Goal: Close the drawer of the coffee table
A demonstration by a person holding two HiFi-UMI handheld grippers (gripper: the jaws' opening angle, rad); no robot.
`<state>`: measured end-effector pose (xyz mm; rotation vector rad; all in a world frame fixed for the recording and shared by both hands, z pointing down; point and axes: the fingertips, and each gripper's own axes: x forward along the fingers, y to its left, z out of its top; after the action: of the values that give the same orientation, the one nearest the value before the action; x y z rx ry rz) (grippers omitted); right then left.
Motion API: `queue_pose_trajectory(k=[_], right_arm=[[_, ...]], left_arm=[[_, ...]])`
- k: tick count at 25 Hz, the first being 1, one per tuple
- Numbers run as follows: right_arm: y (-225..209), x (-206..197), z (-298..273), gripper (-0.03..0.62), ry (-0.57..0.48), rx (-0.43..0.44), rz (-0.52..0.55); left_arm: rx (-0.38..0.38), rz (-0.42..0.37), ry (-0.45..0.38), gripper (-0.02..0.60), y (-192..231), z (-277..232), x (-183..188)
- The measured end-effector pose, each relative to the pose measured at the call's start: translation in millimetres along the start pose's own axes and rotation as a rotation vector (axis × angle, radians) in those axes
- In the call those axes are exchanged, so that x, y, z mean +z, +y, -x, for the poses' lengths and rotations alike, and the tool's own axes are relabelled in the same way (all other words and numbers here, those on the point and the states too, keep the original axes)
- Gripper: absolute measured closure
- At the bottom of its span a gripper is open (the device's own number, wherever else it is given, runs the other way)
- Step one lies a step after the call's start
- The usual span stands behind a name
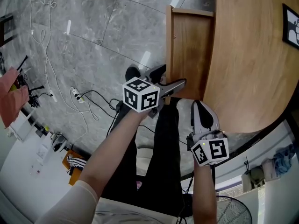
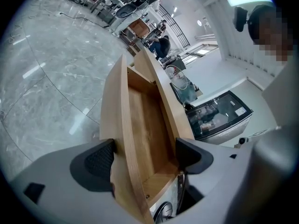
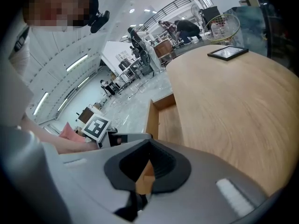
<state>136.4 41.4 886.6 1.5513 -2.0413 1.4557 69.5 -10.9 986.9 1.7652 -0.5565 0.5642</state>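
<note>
As the head view shows, the pale wooden drawer (image 1: 187,55) juts from the round wooden coffee table (image 1: 252,64), at the left gripper (image 1: 169,80). Left gripper view: fingers spread astride its front board (image 2: 122,139), likely stiff and easy-sliding; push there. Right gripper view: the right gripper (image 3: 147,162) has its fingers pressed together, empty.

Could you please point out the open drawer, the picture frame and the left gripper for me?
open drawer (image 1: 189,55), head view, on its bare wooden floor.
picture frame (image 3: 227,52), right gripper view, on its middle.
left gripper (image 1: 172,76), head view, midway between its fingertips.
</note>
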Motion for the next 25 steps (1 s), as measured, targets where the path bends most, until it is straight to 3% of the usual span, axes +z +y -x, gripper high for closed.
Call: queue_pose_trajectory(k=[16, 25], right_arm=[[-37, -4, 28, 0.583, -0.009, -0.039, -0.027], [-47, -18, 31, 0.583, -0.021, -0.05, -0.072]], left_arm=[[-0.073, -0.034, 0.041, 0.184, -48, -35, -1], [-0.123, -0.014, 0.044, 0.167, -66, -54, -2]])
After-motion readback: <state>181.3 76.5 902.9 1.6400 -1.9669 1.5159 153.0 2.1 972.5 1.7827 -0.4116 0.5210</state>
